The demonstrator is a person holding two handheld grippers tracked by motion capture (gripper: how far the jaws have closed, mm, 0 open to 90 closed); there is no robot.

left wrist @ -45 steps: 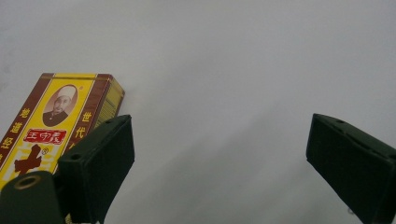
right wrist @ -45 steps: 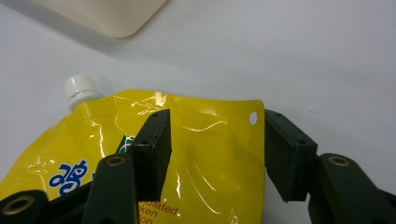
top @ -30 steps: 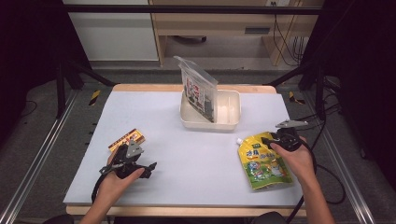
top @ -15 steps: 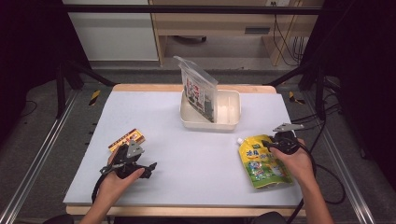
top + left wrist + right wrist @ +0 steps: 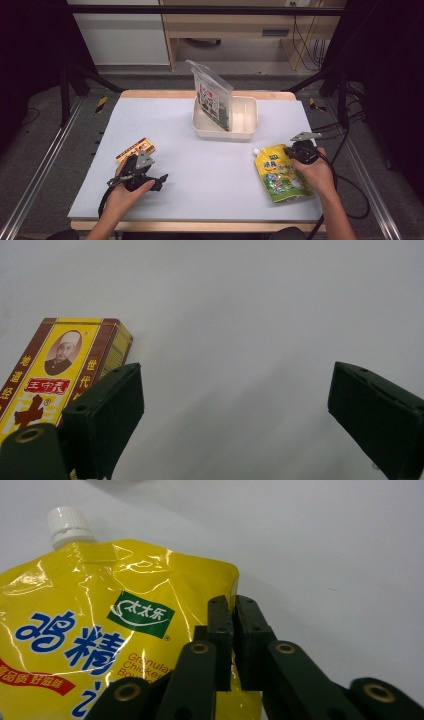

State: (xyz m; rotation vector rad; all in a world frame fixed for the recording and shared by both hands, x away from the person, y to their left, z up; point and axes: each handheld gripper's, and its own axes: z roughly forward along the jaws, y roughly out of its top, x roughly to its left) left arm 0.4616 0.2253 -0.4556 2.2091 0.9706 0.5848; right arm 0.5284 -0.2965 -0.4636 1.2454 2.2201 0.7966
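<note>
Pale grey tabletop (image 5: 190, 150), high view: your right hand (image 5: 312, 167) rests at the near right with the right gripper (image 5: 296, 150) over the upper right corner of a yellow pouch (image 5: 280, 175), which lies flat near the table's right edge, white cap pointing toward the far left. Your left hand (image 5: 125, 187) rests at the near left with the left gripper (image 5: 157, 181) low over bare table, its jaws pointing right; a small yellow and red box (image 5: 132, 150) lies flat just behind it. A cream tub (image 5: 245, 117) sits at the far middle of the table, well apart from both hands, with a clear printed bag (image 5: 215, 100) standing tilted in its left half and rising above the rim. Left gripper view: the left gripper (image 5: 235, 405) has its jaws set wide apart with nothing but bare table between them; the box (image 5: 55, 375), yellow face with dark red border and a portrait panel, lies beside and partly behind the left-hand jaw, outside the gap. Right gripper view: the right gripper (image 5: 234, 630) has its jaws brought together, pinching the pouch (image 5: 100, 630) at its right edge near the top corner; a thin strip of the yellow film shows between the pads. The white cap (image 5: 69, 525) sits at the pouch's far left corner, and the pouch lies on the table.
</note>
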